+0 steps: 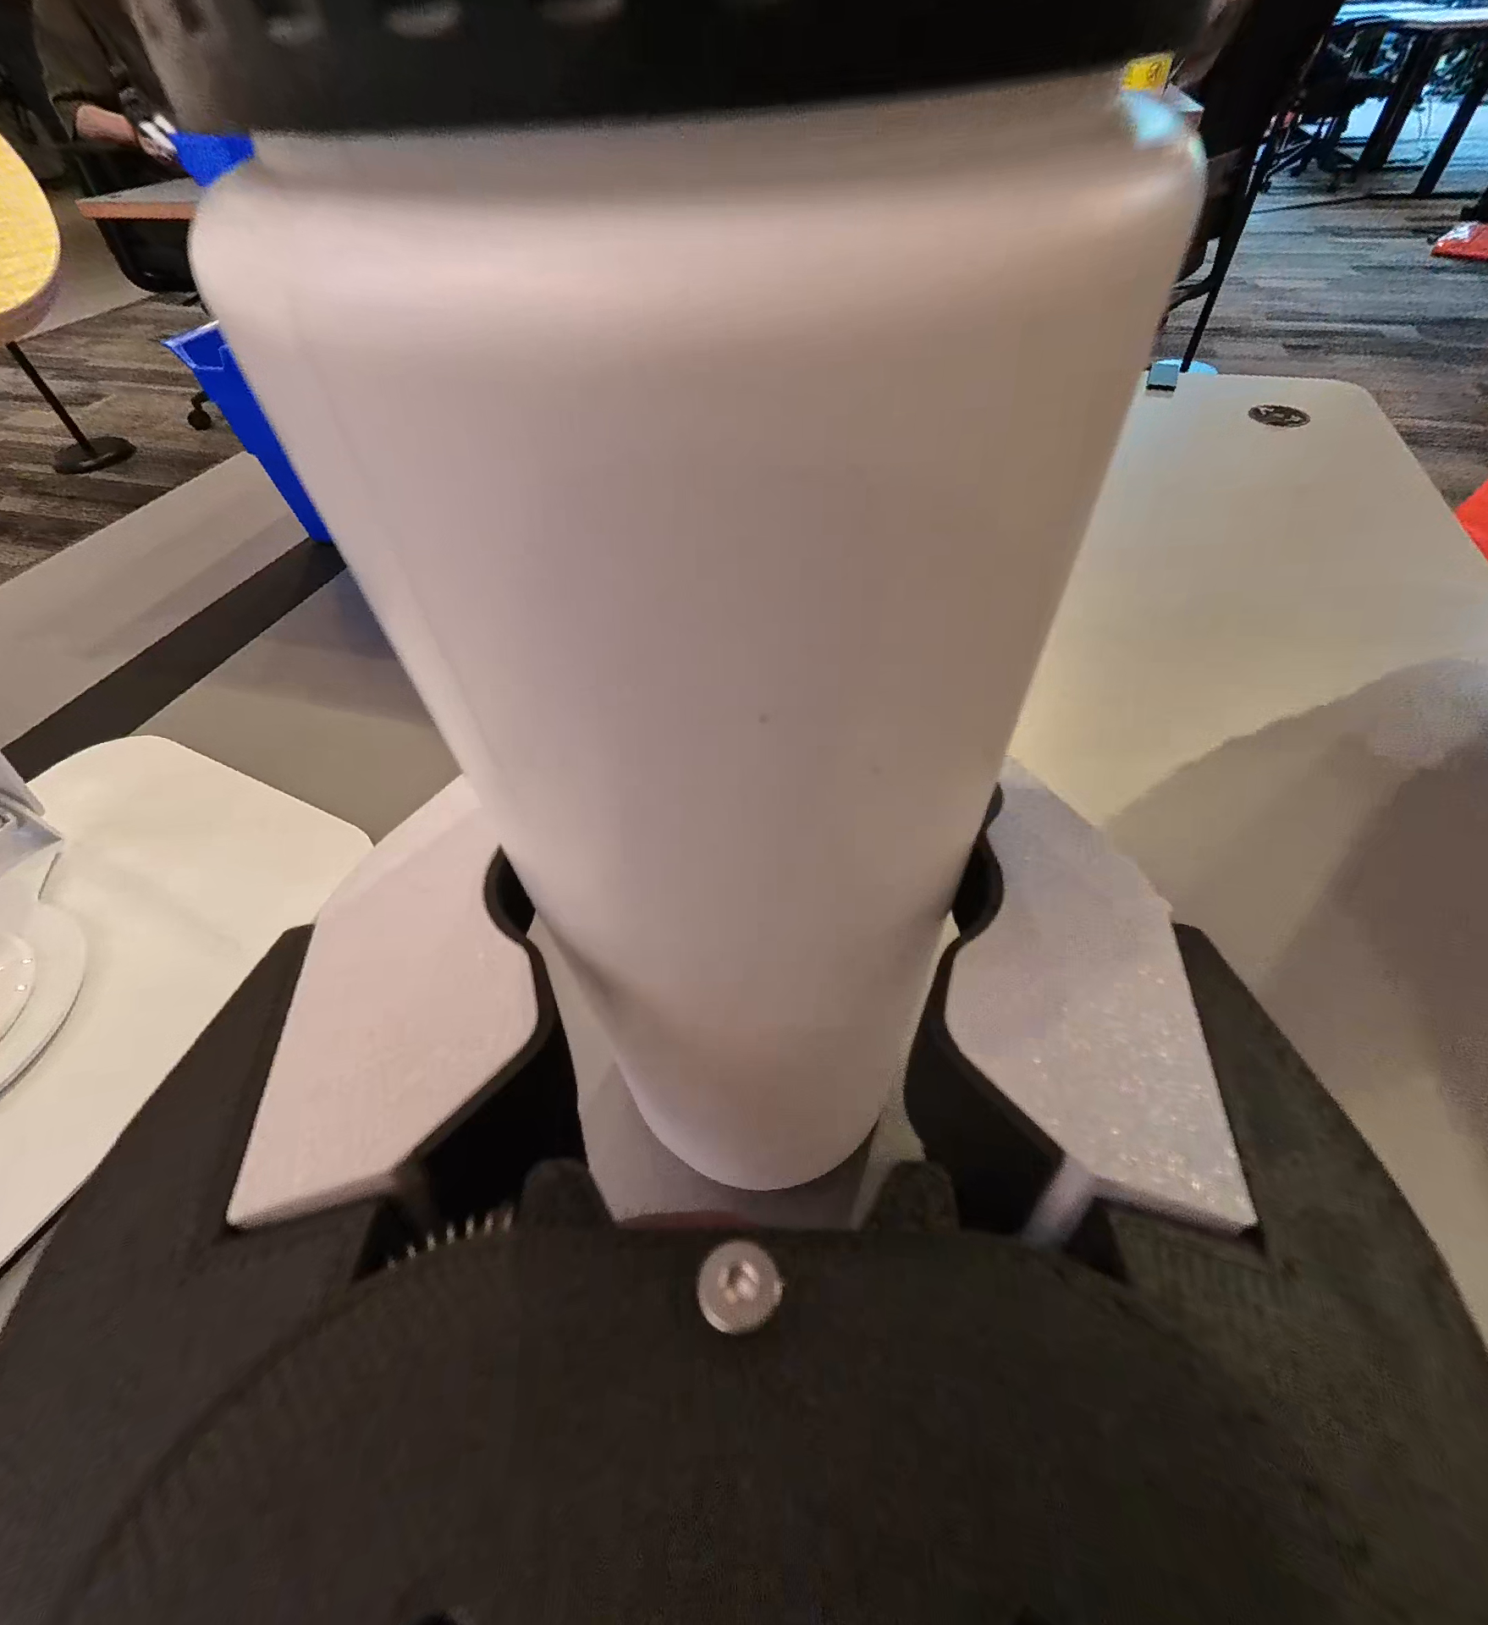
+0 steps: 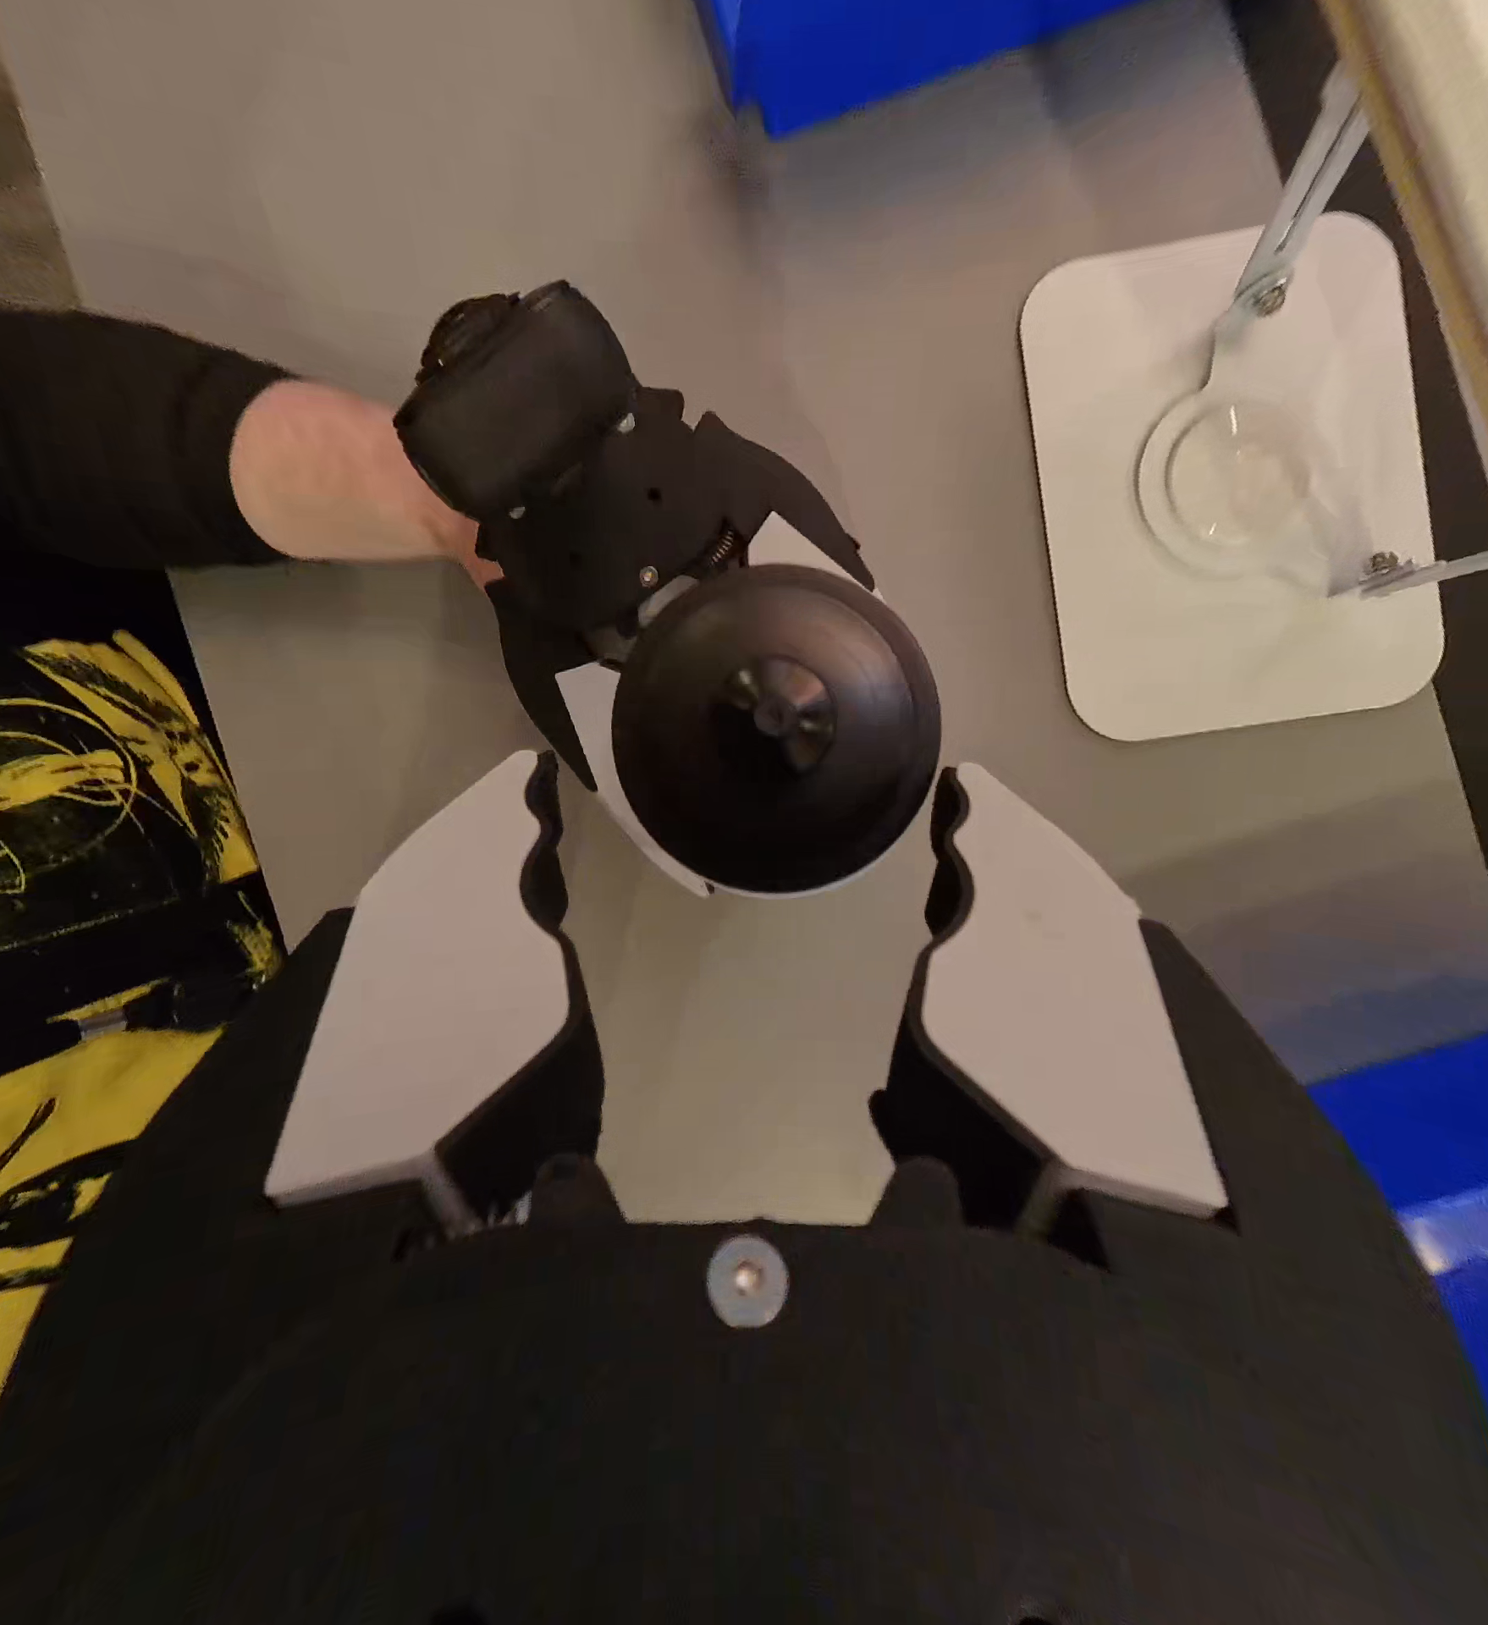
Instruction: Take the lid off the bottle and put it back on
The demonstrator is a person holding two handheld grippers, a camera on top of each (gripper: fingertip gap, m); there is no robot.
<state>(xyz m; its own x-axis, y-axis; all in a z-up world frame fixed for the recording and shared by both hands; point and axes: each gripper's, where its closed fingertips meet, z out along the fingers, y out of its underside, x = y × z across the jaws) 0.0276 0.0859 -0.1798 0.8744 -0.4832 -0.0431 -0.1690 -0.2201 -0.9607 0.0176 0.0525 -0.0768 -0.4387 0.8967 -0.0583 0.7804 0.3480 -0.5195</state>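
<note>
- Your left tongs (image 1: 745, 888) were closed on the lower body of the white bottle (image 1: 705, 572), both fingers pressed against its sides; the bottle stood upright between them.
- The black lid (image 2: 776, 730) sat on top of the bottle — in the left wrist view it showed only as a dark band at the top edge.
- From above, your right tongs (image 2: 745, 796) hung spread wide with nothing between the fingers; the tips sat either side of the near edge of the lid, and whether they touched it could not be told.
- In the right wrist view your left tongs (image 2: 705, 668) reached in from the left, held by your hand (image 2: 336, 475) in a black sleeve.
- The bottle was over the grey tabletop (image 2: 371, 220), near its middle; whether its base rested on it could not be told.
- A white plate-shaped stand base (image 2: 1250, 668) with a clear dome lay on the tabletop, well apart from the bottle — a blue bin (image 2: 855, 53) sat at the far edge.
</note>
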